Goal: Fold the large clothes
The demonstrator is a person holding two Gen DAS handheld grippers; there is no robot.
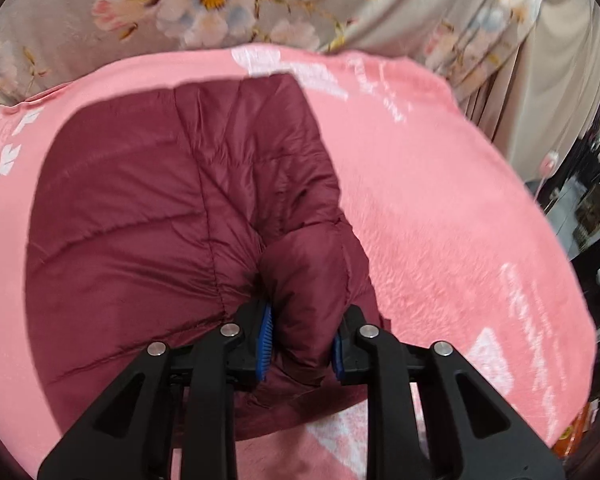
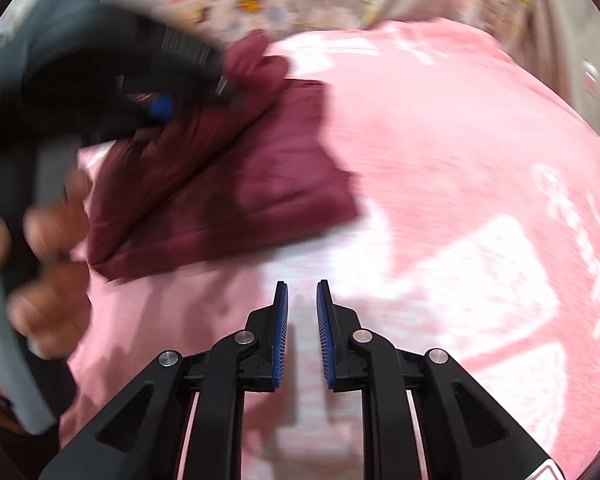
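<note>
Maroon puffer jacket (image 1: pixel 160 208) lies on the pink blanket (image 1: pixel 440 208); the left wrist view shows the left claw (image 1: pixel 302 344) clenched on a bunched fold. Only the right wrist view, blurred, shows the right claw (image 2: pixel 302 336) released over bare blanket, and seemingly a hand (image 2: pixel 48 264) gripping the other tool.
</note>
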